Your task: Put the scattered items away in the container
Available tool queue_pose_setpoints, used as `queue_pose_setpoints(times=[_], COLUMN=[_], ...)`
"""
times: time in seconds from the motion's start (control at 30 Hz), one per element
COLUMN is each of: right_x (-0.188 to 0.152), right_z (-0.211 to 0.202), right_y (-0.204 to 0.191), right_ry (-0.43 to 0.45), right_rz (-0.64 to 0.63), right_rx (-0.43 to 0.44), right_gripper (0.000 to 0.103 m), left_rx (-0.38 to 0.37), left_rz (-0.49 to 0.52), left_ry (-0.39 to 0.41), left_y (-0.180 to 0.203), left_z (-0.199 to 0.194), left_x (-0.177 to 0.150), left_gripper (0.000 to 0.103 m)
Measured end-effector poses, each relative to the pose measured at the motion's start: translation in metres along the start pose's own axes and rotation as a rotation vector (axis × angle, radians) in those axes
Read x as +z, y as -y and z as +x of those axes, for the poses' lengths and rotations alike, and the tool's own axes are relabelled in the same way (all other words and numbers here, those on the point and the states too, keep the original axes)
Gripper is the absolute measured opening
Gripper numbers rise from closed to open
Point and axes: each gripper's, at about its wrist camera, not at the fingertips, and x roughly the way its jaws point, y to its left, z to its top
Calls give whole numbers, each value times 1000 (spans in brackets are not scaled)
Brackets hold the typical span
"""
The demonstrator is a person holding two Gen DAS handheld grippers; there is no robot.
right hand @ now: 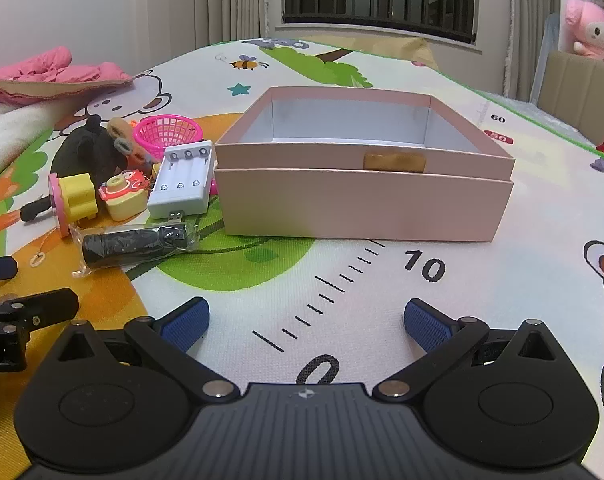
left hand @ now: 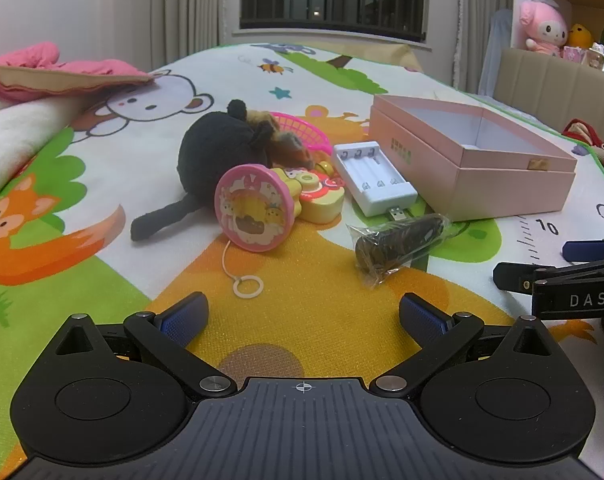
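- Cartoon-printed play mat (left hand: 321, 280) covers the surface, with a barred window and curtains behind; nothing has gone into the container yet, so the tidying looks to be at its start.
- Left gripper (left hand: 302, 318) hovers low with its jaws spread wide and empty.
- Ahead and left of it lie a black plush toy (left hand: 218, 152) and a pink pull-string toy (left hand: 252, 210).
- Straight ahead, nearest, lies a bagged dark cylinder (left hand: 397, 246); beyond sits a white battery charger (left hand: 371, 178).
- Ahead of the right gripper (right hand: 305, 320), also wide open and empty, stands the pink box (right hand: 361, 196), open-topped.
- Next move likely: the left gripper advances to straddle the bagged cylinder, then closes.
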Motion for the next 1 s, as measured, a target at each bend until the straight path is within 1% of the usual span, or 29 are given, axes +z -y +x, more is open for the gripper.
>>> queue_pose_setpoints(times=[0.2,0.43,0.6,0.8,0.9,1.0], right_x=[2,-4,-8,-8,-7,-7], right_z=[1,-12,-13,-10,-10,-10], right_y=[2,-4,-1,-9,-12,-9], right_ry=[-22,-55,-44,-60,-68,-68], right_rz=[4,17,29,-25,-38,-31], right_rx=[19,24,38,1,-7,3], right_gripper=[103,103,103,103,103,103], left_rx=[-1,1,1,3,2,7], left_rz=[-1,1,1,3,12,24], left_ry=[1,1,1,-5,-17,-33], left_y=[0,0,0,0,0,1], left_z=[0,0,0,1,1,2], left_x=[0,0,0,0,0,1], left_gripper=[103,103,103,103,103,103])
